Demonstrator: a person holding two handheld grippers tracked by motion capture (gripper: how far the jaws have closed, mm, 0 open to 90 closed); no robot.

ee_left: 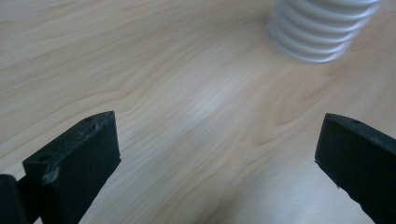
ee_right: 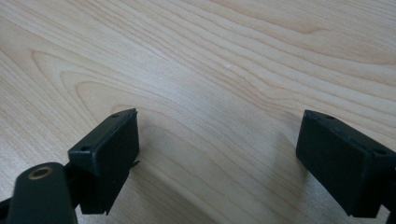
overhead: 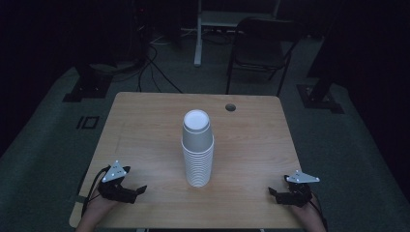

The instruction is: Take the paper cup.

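A tall stack of white paper cups point(overhead: 197, 150) stands upside down in the middle of the wooden table point(overhead: 145, 125). My left gripper point(overhead: 138, 191) is at the near left corner, held in a hand, its jaws open and pointing toward the stack. In the left gripper view the rims at the foot of the stack point(ee_left: 317, 32) show at the top right, well beyond the wide-apart jaws of the left gripper point(ee_left: 217, 126). At the near right corner my right gripper point(overhead: 273, 193) is open. Bare wood lies between the black jaws of the right gripper point(ee_right: 219, 121).
A small round cable hole point(overhead: 230, 107) is in the table's far right part. Beyond the table, a dark chair point(overhead: 261, 48) and a white stand point(overhead: 198, 34) sit on the dim floor, with cables point(overhead: 150, 63) at the back left.
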